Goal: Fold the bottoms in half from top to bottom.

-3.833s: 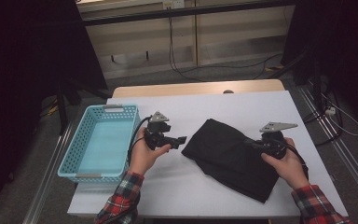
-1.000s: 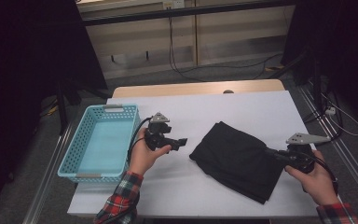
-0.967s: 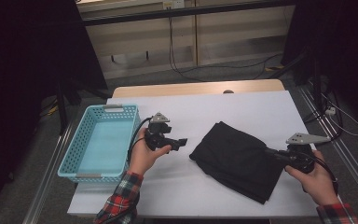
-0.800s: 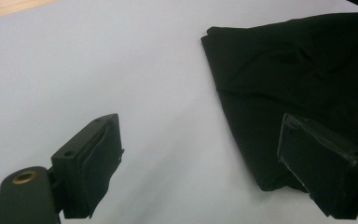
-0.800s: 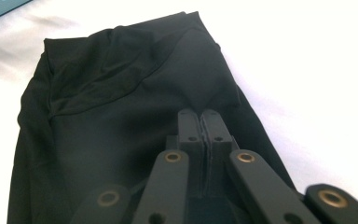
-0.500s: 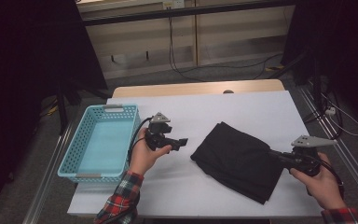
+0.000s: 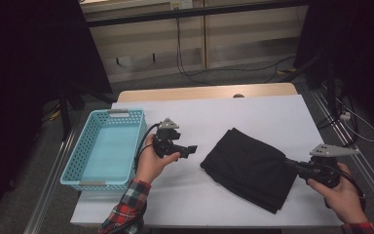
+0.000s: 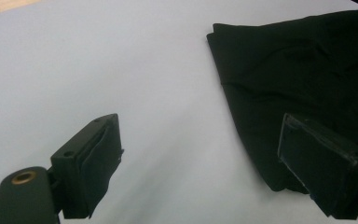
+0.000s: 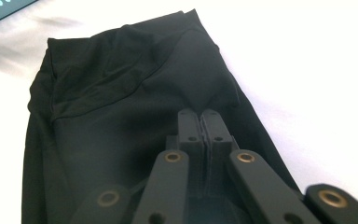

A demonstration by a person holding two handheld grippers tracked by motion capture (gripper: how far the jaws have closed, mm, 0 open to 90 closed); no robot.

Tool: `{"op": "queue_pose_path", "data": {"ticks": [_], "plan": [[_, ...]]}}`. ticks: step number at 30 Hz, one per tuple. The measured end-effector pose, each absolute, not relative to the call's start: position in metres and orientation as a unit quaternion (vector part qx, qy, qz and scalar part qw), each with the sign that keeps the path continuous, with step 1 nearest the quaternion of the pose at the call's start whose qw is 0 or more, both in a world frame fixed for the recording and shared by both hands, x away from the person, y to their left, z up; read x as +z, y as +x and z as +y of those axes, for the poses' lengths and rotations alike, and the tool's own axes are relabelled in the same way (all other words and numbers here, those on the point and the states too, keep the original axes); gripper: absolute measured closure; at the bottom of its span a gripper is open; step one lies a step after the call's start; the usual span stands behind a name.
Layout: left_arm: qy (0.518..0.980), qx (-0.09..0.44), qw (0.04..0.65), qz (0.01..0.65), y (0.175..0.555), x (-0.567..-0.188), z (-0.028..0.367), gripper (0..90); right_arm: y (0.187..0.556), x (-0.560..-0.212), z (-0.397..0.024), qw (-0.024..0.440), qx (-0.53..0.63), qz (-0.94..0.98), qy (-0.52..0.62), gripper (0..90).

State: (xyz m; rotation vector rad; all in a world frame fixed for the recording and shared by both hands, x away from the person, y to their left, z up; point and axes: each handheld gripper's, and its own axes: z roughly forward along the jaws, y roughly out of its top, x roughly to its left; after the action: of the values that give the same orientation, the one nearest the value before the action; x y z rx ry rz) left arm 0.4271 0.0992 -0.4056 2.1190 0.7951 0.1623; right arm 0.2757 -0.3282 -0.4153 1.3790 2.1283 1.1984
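On the table [image 7: 214, 204], one black cloth [image 7: 251, 168], one basket [image 7: 104, 146]

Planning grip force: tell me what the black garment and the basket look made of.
Black garment: soft matte fabric, probably a thin knit; it drapes in limp folds with visible seams. Basket: likely rigid moulded plastic, light blue with a slight sheen; perforated lattice walls.

A laboratory recording station. A white-topped table [image 7: 253, 112] stands on a bare grey floor [image 7: 253, 73]; behind the table runs a low pale cabinet wall [image 7: 233, 29] with loose cables [image 7: 190, 68] trailing before it, black curtains [image 7: 29, 73] hang on both sides of the table, and metal rails [image 7: 48, 195] flank it.
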Motion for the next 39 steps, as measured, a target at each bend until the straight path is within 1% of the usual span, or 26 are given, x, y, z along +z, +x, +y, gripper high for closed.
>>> {"op": "queue_pose_path", "data": {"ticks": [7, 11, 13, 15, 17, 19, 21, 25, 27, 29, 31, 35, 36, 39], "plan": [[0.848, 0.061, 0.422, 0.314, 0.425, -0.408, 0.096, 13.3, 0.263, -0.412, -0.337, 0.179, 0.414, 0.747, 0.489, 89.6], [0.851, 0.059, 0.418, 0.313, 0.424, -0.410, 0.094, 13.3, 0.256, -0.414, -0.341, 0.177, 0.411, 0.748, 0.490, 89.5], [0.851, 0.058, 0.418, 0.312, 0.424, -0.410, 0.093, 13.3, 0.253, -0.414, -0.342, 0.176, 0.406, 0.753, 0.487, 88.0], [0.851, 0.057, 0.418, 0.312, 0.424, -0.411, 0.092, 13.2, 0.253, -0.415, -0.343, 0.184, 0.411, 0.745, 0.493, 76.9], [0.852, 0.055, 0.418, 0.312, 0.423, -0.413, 0.090, 13.1, 0.255, -0.414, -0.344, 0.185, 0.411, 0.745, 0.492, 72.8], [0.853, 0.051, 0.416, 0.312, 0.422, -0.414, 0.088, 13.0, 0.259, -0.415, -0.342, 0.193, 0.409, 0.742, 0.495, 60.8], [0.854, 0.050, 0.415, 0.310, 0.422, -0.415, 0.087, 12.8, 0.263, -0.417, -0.339, 0.198, 0.404, 0.742, 0.497, 56.4], [0.854, 0.043, 0.414, 0.312, 0.419, -0.418, 0.083, 12.1, 0.275, -0.423, -0.335, 0.204, 0.394, 0.739, 0.507, 44.3], [0.857, 0.039, 0.410, 0.309, 0.418, -0.420, 0.082, 11.1, 0.279, -0.424, -0.333, 0.206, 0.393, 0.738, 0.509, 40.9], [0.856, 0.037, 0.413, 0.308, 0.416, -0.421, 0.080, 10.8, 0.282, -0.424, -0.331, 0.207, 0.394, 0.736, 0.511, 35.7], [0.857, 0.034, 0.413, 0.307, 0.415, -0.422, 0.078, 10.5, 0.284, -0.425, -0.328, 0.209, 0.392, 0.737, 0.508, 34.6], [0.861, 0.026, 0.408, 0.303, 0.410, -0.427, 0.070, 9.6, 0.286, -0.426, -0.326, 0.216, 0.389, 0.734, 0.513, 26.4], [0.864, 0.016, 0.408, 0.294, 0.409, -0.429, 0.069, 9.6, 0.287, -0.426, -0.326, 0.218, 0.388, 0.732, 0.515, 24.7], [0.865, 0.013, 0.405, 0.295, 0.406, -0.433, 0.063, 12.2, 0.287, -0.426, -0.328, 0.223, 0.390, 0.727, 0.519, 22.0]]}}
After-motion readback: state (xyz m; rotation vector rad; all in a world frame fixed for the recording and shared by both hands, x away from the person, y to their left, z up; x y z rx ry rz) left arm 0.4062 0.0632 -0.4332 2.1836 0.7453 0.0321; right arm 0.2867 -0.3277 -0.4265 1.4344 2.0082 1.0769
